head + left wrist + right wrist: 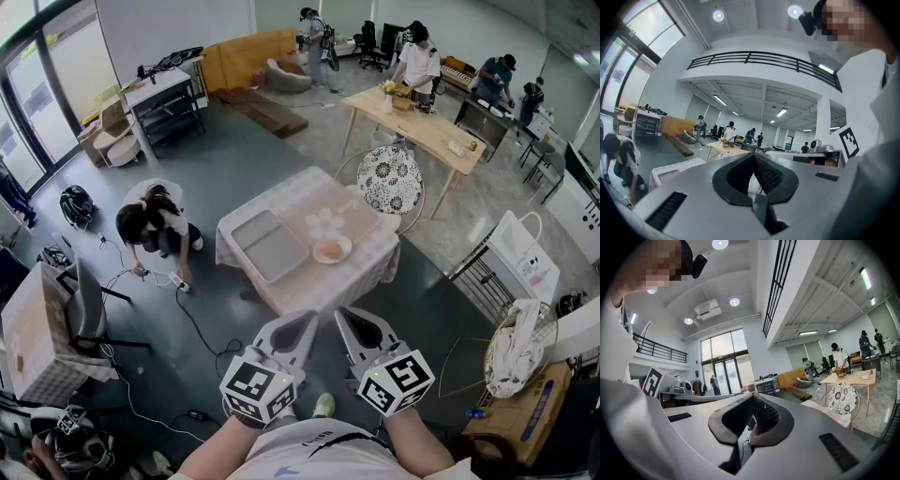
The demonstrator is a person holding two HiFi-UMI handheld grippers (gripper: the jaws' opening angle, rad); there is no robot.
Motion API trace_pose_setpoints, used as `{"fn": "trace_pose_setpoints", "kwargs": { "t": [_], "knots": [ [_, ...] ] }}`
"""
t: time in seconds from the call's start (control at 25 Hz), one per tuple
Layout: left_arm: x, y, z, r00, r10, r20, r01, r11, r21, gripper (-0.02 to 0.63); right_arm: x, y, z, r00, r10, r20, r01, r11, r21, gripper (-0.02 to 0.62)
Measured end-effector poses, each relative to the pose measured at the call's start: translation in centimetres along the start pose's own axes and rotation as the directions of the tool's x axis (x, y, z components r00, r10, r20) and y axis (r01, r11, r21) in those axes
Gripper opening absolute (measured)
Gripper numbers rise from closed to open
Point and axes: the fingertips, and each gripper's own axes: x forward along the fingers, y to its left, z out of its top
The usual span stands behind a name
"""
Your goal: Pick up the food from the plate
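Observation:
In the head view a round, orange-brown piece of food (329, 249) lies on a small white plate (346, 256), near the front right of a table covered by a pale checked cloth (305, 192). Both grippers are held close to my body, well short of the table. The left gripper (302, 322) and the right gripper (349, 317) point toward the table with their tips together and nothing between them. The left gripper view (753, 156) and the right gripper view (753, 397) show shut jaws aimed across the room.
A grey tray (270, 246) lies on the table's left half, and a white moulded dish (325, 223) sits behind the plate. A floral chair (389, 178) stands behind the table. A person (155, 220) crouches on the floor at the left among cables (192, 323). A wire basket (520, 352) is at the right.

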Motion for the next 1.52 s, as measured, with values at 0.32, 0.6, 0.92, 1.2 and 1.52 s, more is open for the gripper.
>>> {"fn": "trace_pose_setpoints", "kwargs": {
  "t": [0.32, 0.6, 0.92, 1.2, 1.52],
  "knots": [
    [0.7, -0.6, -0.2, 1.0, 0.005, -0.002, -0.005, 1.0, 0.003, 0.005, -0.5, -0.7, 0.0, 1.0, 0.006, 0.003, -0.006, 1.0, 0.004, 0.014],
    [1.4, -0.9, -0.3, 1.0, 0.003, -0.006, -0.003, 1.0, 0.002, 0.005, -0.7, -1.4, 0.2, 1.0, 0.013, 0.018, -0.013, 0.999, 0.033, 0.015],
    [2.3, -0.9, -0.4, 1.0, 0.015, -0.011, -0.015, 1.0, 0.002, 0.006, -1.5, -2.8, 0.7, 0.998, 0.016, 0.057, -0.02, 0.998, 0.061, 0.015],
    [3.7, -2.5, -1.0, 0.999, 0.035, -0.008, -0.035, 0.999, 0.015, 0.006, -3.4, -4.5, 1.1, 0.997, 0.015, 0.079, -0.02, 0.998, 0.066, 0.017],
    [5.1, -3.2, -1.8, 0.998, 0.055, -0.025, -0.054, 0.998, 0.021, 0.005, -4.6, -6.6, 0.8, 0.996, 0.003, 0.09, -0.011, 0.996, 0.092, 0.017]
  ]
}}
